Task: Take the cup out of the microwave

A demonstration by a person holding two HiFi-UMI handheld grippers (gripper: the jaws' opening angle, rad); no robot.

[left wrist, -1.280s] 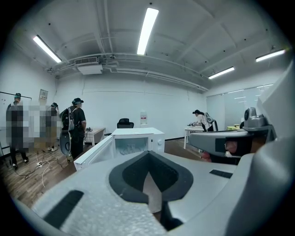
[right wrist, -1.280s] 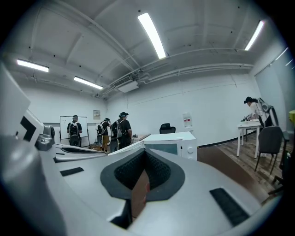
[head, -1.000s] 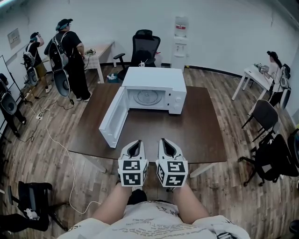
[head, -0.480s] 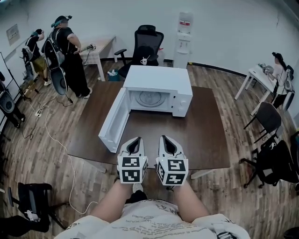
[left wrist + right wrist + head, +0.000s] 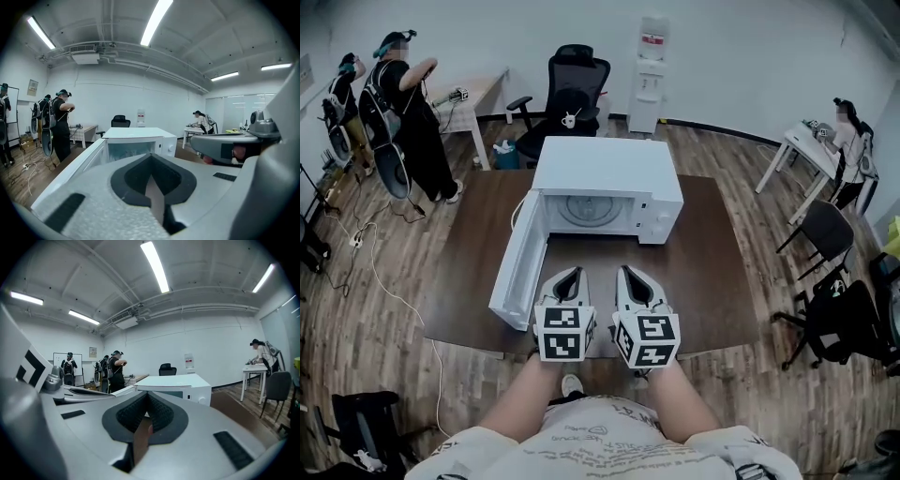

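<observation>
Head view: microwave [image 5: 605, 169] on the table [image 5: 712, 262], door [image 5: 514, 272] swung open to the left, cavity contents too small to tell; white cup [image 5: 569, 119] sits on the chair [image 5: 572, 89] behind; left gripper [image 5: 567, 281] and right gripper [image 5: 635, 274] side by side near the door | Left gripper view: jaws clenched together, nothing between them | Right gripper view: jaws clenched, nothing held

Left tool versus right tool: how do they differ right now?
The left tool sits close beside the open microwave door; the right tool is farther from it. The left tool's marker cube shows a different pattern from the right tool's. Both are shut, empty, and side by side over the table, pointing at the microwave.
</observation>
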